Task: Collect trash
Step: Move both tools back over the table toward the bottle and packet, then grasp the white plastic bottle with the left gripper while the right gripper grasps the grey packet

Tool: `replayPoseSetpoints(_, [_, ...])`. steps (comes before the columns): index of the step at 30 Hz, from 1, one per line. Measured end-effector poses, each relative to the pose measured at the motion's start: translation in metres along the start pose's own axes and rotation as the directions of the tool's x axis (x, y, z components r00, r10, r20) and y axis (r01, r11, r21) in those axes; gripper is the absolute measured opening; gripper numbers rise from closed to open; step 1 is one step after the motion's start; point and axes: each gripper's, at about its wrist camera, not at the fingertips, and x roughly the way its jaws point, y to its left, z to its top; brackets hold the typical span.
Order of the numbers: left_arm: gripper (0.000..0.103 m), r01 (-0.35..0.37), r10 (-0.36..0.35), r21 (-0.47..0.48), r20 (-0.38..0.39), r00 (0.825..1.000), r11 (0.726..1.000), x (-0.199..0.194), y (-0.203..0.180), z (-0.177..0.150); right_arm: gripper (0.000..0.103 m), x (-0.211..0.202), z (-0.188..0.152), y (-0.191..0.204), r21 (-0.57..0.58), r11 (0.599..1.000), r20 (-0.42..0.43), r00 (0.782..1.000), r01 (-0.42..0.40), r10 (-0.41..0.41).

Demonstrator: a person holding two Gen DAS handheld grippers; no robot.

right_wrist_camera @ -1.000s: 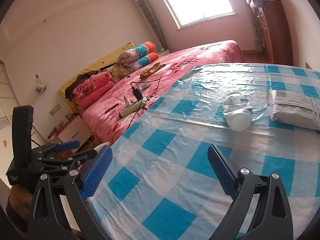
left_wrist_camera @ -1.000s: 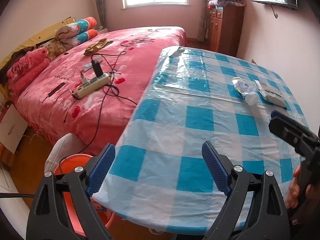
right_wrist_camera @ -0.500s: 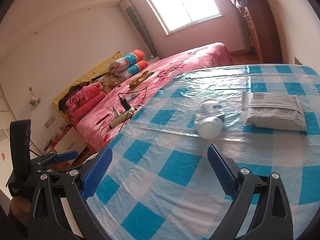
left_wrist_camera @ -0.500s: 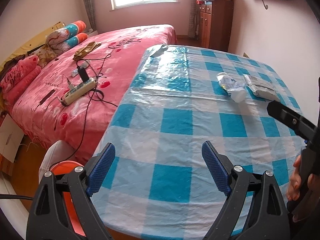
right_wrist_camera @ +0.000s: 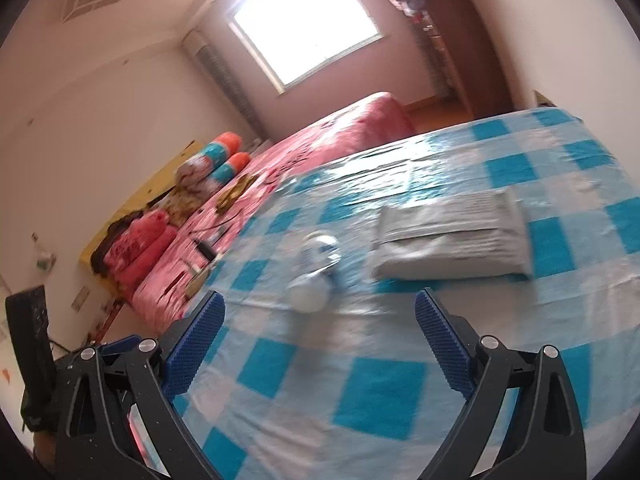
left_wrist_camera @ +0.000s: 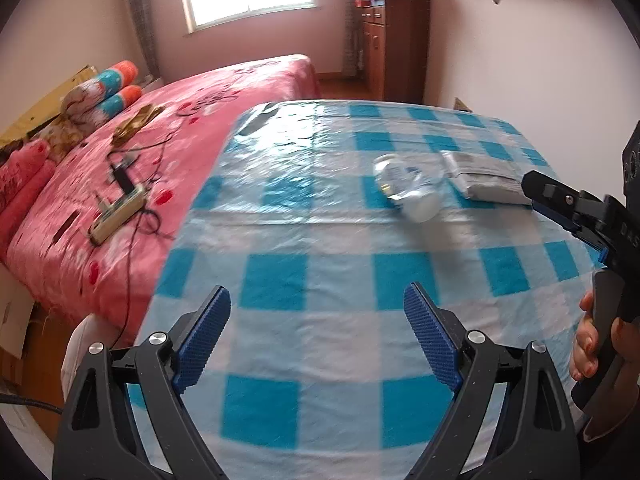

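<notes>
Right tongs [right_wrist_camera: 320, 344] short of bottle [right_wrist_camera: 314, 276]

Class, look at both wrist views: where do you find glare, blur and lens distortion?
Left wrist view: window light glares off the plastic tablecloth; near squares smear with motion blur. Right wrist view: the window is blown out white, the bottle and grey package are blurred, the horizon tilts. Both views: fisheye bending, dark corners, while the open grippers stay sharp.
</notes>
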Motion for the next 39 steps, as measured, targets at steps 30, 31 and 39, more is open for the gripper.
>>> replayPoseSetpoints(30, [0.089,0.056,-0.057,-0.015,-0.083,0.995,0.998,0.15,-0.13,0.149,0.095,-0.04,0.022,-0.116,0.226,0.958,0.069,0.978,0.175,-0.195])
replayPoseSetpoints(31, [0.089,0.046,-0.047,-0.018,-0.09,0.995,0.999,0.156,-0.131,0.152,0.095,-0.04,0.022,-0.117,0.225,0.959,0.068,0.979,0.174,-0.193])
replayPoseSetpoints(39, [0.089,-0.054,0.063,0.051,-0.194,0.979,0.997,0.204,-0.145,0.164,0.095,-0.038,0.022,-0.127,0.247,0.956,0.059,0.983,0.156,-0.176])
